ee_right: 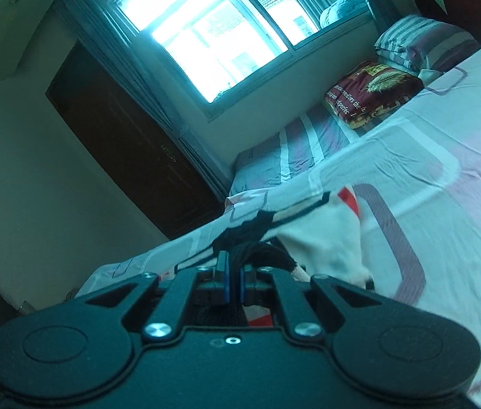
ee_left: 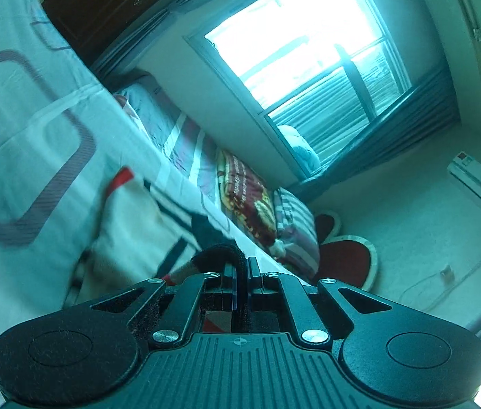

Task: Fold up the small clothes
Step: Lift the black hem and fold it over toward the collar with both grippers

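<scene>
A small white garment with black trim and red patches point(ee_left: 128, 225) is seen lifted at one edge above the bed covered by a pale sheet printed with rounded grey-and-pink rectangles point(ee_left: 36, 109). The rest of the garment hangs toward the sheet; whether its lower part touches the sheet cannot be told. The left gripper point(ee_left: 241, 272) is clamped on a thick black ribbed edge of the garment, jaws pressed together with the fabric bunched over the fingertips. The right gripper point(ee_right: 234, 266) is likewise closed on a black ribbed edge, with white cloth point(ee_right: 322, 238) trailing from it toward the sheet. Beyond the far edge of the sheet, a striped grey-and-pink duvet point(ee_right: 295, 146) is laid. On it, nearer the head of the bed, a folded dark red blanket with a gold feather print point(ee_right: 373, 92) is set, and a striped pillow point(ee_right: 410, 41) lies just past it. A bright window with grey curtains point(ee_right: 213, 34) is seen behind the bed, and a dark wooden door point(ee_right: 131, 143) beside it.
</scene>
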A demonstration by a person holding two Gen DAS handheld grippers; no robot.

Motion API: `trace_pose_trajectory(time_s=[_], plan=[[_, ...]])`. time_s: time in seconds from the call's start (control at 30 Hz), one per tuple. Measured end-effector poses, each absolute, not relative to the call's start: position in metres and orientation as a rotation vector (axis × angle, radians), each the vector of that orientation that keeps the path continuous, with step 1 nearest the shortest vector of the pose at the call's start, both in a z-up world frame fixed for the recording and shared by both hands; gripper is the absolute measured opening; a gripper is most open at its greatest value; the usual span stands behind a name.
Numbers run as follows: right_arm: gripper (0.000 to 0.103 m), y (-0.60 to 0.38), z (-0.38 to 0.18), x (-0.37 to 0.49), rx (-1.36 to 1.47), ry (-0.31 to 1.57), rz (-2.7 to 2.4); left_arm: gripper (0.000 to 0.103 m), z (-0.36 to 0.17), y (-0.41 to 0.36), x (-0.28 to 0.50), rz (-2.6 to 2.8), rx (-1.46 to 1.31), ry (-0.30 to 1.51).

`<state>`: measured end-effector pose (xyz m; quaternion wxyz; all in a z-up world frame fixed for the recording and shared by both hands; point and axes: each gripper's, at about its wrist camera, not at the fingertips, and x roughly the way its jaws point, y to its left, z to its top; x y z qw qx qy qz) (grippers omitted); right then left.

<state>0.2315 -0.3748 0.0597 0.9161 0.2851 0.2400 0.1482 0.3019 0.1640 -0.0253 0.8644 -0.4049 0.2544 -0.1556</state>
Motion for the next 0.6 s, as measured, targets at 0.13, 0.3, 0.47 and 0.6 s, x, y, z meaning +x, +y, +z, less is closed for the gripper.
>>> trace_pose_trajectory(time_s=[0.13, 0.3, 0.47, 0.6], plan=[[0.006, -0.383, 0.048, 0.293, 0.627, 0.533, 0.302, 0.005, -0.029, 0.157, 0.36, -0.307, -0.82, 0.561], [0.006, -0.392, 0.015, 0.358, 0.686, 0.585, 0.309, 0.005, -0.046, 0.155, 0.419, -0.27, -0.798, 0.603], [0.006, -0.399, -0.026, 0.412, 0.734, 0.659, 0.298, 0.005, -0.084, 0.149, 0.48, -0.208, -0.778, 0.7], [0.016, -0.402, -0.057, 0.444, 0.763, 0.689, 0.311, 0.005, -0.113, 0.142, 0.513, -0.193, -0.789, 0.73]])
